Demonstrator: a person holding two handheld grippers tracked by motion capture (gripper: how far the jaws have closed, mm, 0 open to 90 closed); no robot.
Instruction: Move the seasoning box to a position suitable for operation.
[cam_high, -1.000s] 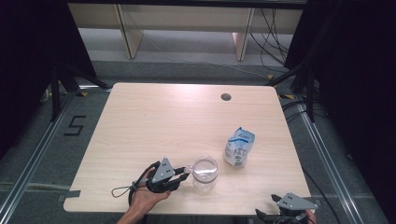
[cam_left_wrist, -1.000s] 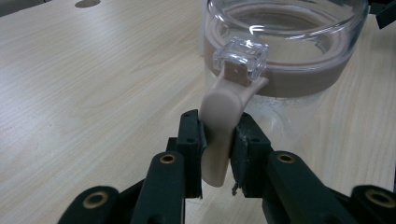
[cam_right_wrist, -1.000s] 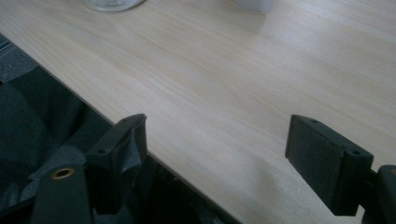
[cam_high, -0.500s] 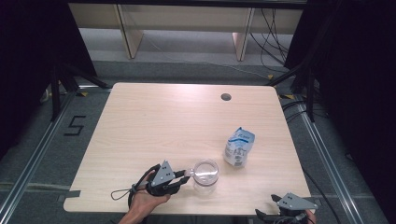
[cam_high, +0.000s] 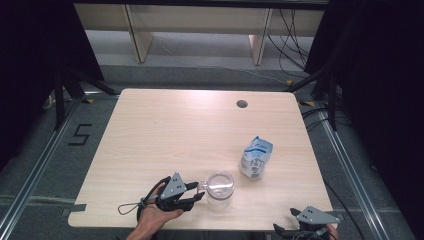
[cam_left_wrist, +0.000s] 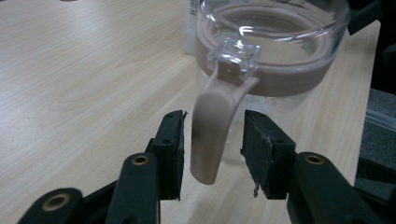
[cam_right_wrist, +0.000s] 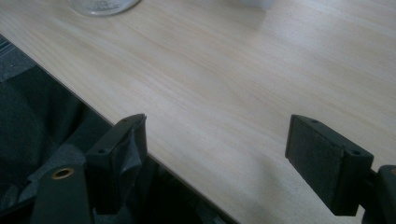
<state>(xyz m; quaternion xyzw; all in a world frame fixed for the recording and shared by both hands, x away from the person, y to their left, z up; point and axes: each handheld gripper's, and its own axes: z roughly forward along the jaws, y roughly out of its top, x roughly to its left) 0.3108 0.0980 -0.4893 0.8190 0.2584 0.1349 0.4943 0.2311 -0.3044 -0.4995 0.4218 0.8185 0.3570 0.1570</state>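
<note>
A clear glass jug (cam_high: 220, 186) with a beige band and a beige handle (cam_left_wrist: 212, 130) stands near the table's front edge. My left gripper (cam_high: 199, 189) lies level at the jug's left, with the handle between its jaws. Its jaws have just been opening. In the left gripper view a small gap shows on each side of the handle, so the pads (cam_left_wrist: 170, 140) no longer press on it. My right gripper (cam_high: 287, 231) rests at the front right corner, open, with nothing between its jaws. A white and blue bag (cam_high: 256, 157) stands right of the jug.
The pale wooden table (cam_high: 175, 130) has a round cable hole (cam_high: 242, 104) near its far edge. In the right gripper view the table's front edge (cam_right_wrist: 140, 140) runs diagonally, with dark floor below it. Shelving legs and cables lie beyond the table.
The left gripper's jaws stand a little wider apart around the jug's handle than before. The jug, the bag and both hands have stayed in place.
</note>
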